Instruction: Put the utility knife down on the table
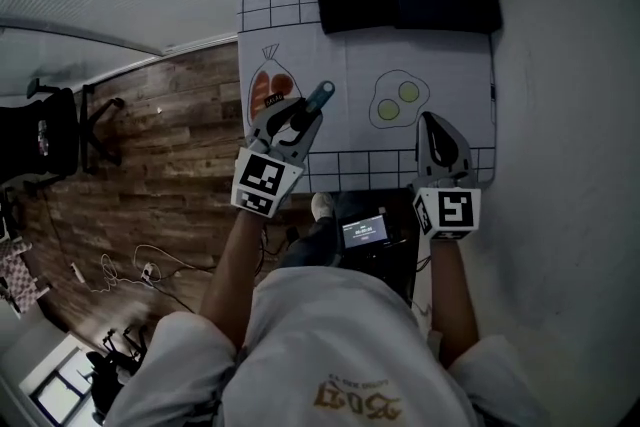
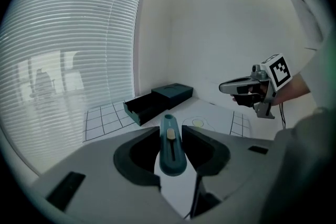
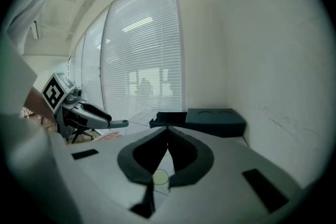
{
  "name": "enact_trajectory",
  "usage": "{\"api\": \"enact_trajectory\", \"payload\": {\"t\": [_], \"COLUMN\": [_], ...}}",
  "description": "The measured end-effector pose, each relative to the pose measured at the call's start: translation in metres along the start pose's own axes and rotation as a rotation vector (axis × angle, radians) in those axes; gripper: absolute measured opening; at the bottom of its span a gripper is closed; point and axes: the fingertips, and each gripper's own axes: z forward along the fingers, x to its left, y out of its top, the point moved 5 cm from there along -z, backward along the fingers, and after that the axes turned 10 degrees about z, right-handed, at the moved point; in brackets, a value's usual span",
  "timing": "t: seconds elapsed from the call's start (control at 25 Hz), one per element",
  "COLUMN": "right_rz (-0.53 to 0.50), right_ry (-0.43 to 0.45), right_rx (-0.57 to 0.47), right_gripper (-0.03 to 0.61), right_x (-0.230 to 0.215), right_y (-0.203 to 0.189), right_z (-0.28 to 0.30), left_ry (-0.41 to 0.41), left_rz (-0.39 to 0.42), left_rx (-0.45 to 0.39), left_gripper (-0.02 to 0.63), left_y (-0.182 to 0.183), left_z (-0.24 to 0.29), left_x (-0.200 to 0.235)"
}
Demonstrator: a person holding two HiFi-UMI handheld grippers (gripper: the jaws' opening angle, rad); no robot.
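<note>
- Utility knife [image 2: 172, 153]: teal, lying lengthwise between the jaws of the left gripper [image 2: 170, 129], which are clamping its sides. Its tip is jutting past the fingertips, over the table [image 1: 455, 65].
- Right gripper [image 3: 168, 128]: jaws pressing together, holding nothing.
- Dark box [image 2: 157, 100]: sitting ahead of both grippers.

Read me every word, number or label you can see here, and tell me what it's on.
Nothing reads clearly.
Shirt print: yellow lettering, upside down, too blurred to read.
Screen: lit text, too small to read.
Tag on the mat: too small to read.
Square markers: code patterns only, no letters.
</note>
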Motion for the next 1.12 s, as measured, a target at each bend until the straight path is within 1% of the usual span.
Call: {"api": "enact_trajectory", "payload": {"t": [0.08,0.12,0.16,0.2,0.28,0.36,0.4,0.48,0.56,0.6,0.68,0.8,0.96,1.04,1.12], "right_rz": [0.012,0.017,0.022,0.026,0.03,0.035,0.042,0.057,0.055,0.053,0.057,0.06,0.062,0.061,0.067], "right_ry": [0.0,-0.001,-0.002,-0.002,0.005,0.014,0.014,0.019,0.031,0.036,0.042,0.048,0.057,0.062,0.062], "right_rx": [0.006,0.009,0.014,0.021,0.041,0.057,0.064,0.084,0.106,0.113,0.119,0.123,0.118,0.118,0.117], "right_gripper": [0.008,0.008,0.008,0.008,0.008,0.008,0.008,0.008,0.008,0.008,0.008,0.008,0.008,0.008,0.008], "right_x": [-0.003,-0.004,-0.005,-0.005,-0.004,-0.003,-0.003,-0.001,0.003,0.005,0.007,0.008,0.011,0.013,0.014], "right_y": [-0.007,-0.01,-0.013,-0.016,-0.023,-0.029,-0.033,-0.044,-0.051,-0.051,-0.05,-0.052,-0.051,-0.05,-0.05], "right_z": [0.003,0.005,0.006,0.006,0.007,0.01,0.011,0.01,0.01,0.011,0.012,0.013,0.016,0.017,0.016], "left_ry": [-0.004,0.006,0.021,0.034,0.031,0.015,0.016,0.035,0.053,0.054,0.051,0.056,0.055,0.025,-0.039], "left_rz": [0.008,0.015,0.024,0.033,0.054,0.073,0.071,0.039,0.007,0.005,0.013,0.017,0.032,0.05,0.108], "left_rx": [0.01,0.013,0.013,0.012,0.015,0.036,0.051,0.061,0.056,0.062,0.083,0.091,0.113,0.13,0.182], "left_gripper": [0.137,0.124,0.047,0.008,0.007,0.006,0.006,0.007,0.006,0.007,0.008,0.006,0.006,0.007,0.008], "left_y": [-0.003,-0.005,-0.007,-0.009,-0.018,-0.035,-0.044,-0.058,-0.064,-0.066,-0.069,-0.07,-0.077,-0.082,-0.097], "left_z": [0.006,0.009,0.012,0.015,0.024,0.041,0.05,0.057,0.056,0.056,0.057,0.055,0.042,0.03,0.015], "left_x": [0.0,0.0,0.001,0.002,-0.001,-0.004,-0.004,-0.003,-0.003,-0.004,-0.003,0.0,0.005,0.002,-0.008]}}
